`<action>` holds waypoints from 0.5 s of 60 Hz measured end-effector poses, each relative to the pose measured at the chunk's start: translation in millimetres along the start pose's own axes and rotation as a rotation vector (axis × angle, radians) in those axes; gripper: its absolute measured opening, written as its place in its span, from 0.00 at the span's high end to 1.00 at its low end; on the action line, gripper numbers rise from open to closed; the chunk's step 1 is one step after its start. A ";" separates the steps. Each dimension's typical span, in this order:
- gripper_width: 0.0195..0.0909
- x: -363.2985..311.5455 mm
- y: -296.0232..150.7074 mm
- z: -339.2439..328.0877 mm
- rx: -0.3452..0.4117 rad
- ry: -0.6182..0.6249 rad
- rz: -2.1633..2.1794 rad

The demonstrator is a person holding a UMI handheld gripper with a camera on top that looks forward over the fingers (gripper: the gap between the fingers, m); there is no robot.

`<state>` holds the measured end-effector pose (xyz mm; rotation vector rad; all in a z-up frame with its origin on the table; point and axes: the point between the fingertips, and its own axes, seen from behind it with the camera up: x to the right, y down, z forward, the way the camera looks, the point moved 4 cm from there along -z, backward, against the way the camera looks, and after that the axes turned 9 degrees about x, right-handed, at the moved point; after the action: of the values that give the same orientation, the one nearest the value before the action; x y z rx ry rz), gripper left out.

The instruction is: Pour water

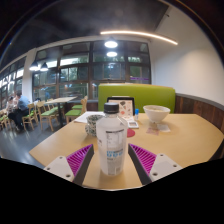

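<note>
Barely begun: bottle point(111, 140), capped and upright at lower centre, between spread fingers point(80, 160) of gripper point(111, 162), ungrasped; bowl point(156, 114) right of centre, unfilled.

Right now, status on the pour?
Gripper jaws around bottle, contact unclear. Bottle upright, capped, on table. Bowl beyond, nothing between.

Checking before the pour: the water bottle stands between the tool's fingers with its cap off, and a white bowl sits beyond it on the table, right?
Not quite. The gripper view shows the water bottle with its cap still on, not off. The rest holds: it stands between the tool's fingers, and the white bowl sits beyond it on the table.
</note>
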<state>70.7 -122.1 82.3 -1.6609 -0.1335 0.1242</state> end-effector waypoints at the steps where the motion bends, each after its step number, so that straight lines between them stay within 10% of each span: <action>1: 0.15 -0.4 -0.3 5.9 0.009 0.004 -0.004; 6: 0.17 -0.5 -6.5 32.3 0.078 0.040 -0.029; 9: 0.52 -1.6 -4.8 45.0 0.104 0.059 -0.047; 30: 0.68 3.2 -5.3 59.3 0.210 0.159 0.010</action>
<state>64.2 -62.9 82.0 -1.4554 0.0081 0.0128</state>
